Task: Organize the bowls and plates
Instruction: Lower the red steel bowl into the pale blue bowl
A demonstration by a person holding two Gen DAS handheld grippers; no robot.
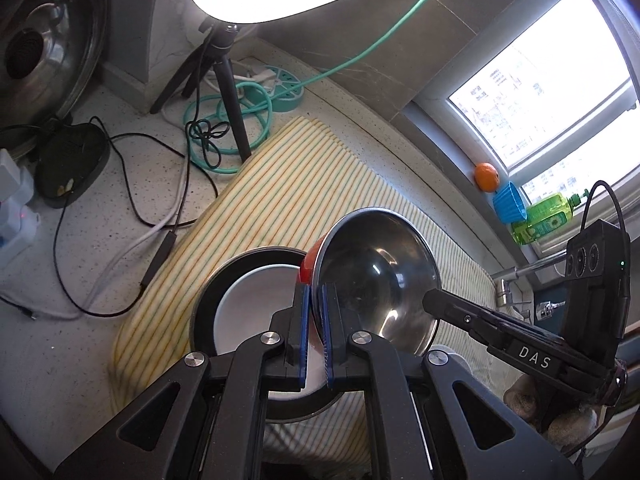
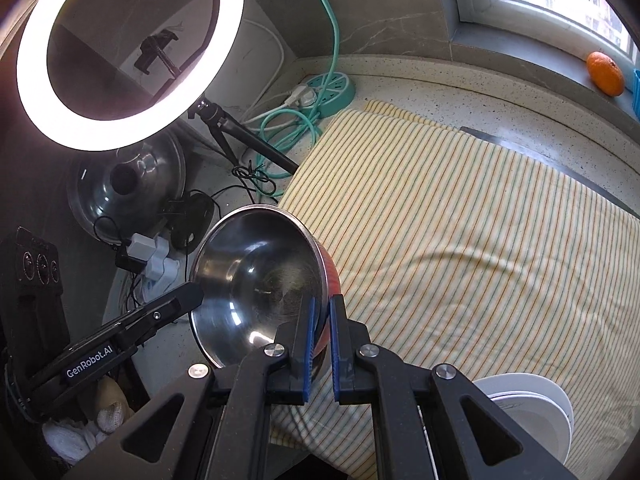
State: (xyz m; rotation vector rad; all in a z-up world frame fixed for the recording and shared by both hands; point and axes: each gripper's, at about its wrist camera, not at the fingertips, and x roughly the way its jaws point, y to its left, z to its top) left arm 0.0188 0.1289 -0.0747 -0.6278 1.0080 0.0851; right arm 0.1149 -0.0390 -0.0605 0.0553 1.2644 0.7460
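Note:
A steel bowl with a red outside (image 1: 376, 276) (image 2: 260, 276) is held tilted in the air above the striped cloth (image 1: 288, 184) (image 2: 460, 220). My left gripper (image 1: 316, 296) is shut on its rim from one side. My right gripper (image 2: 322, 308) is shut on the opposite rim; it also shows in the left wrist view (image 1: 430, 300). Under the bowl, a white plate (image 1: 248, 304) lies inside a dark-rimmed bowl (image 1: 212, 292) on the cloth. A stack of white plates (image 2: 532, 408) sits at the cloth's near right edge.
A ring light on a tripod (image 2: 120, 52), a teal power strip with coiled cable (image 2: 328, 88), a steel pot lid (image 2: 128, 184) and chargers with cables (image 1: 76, 160) crowd the counter's left. An orange (image 2: 604, 72), blue cup (image 1: 508, 200) and green bottle (image 1: 548, 216) sit on the windowsill.

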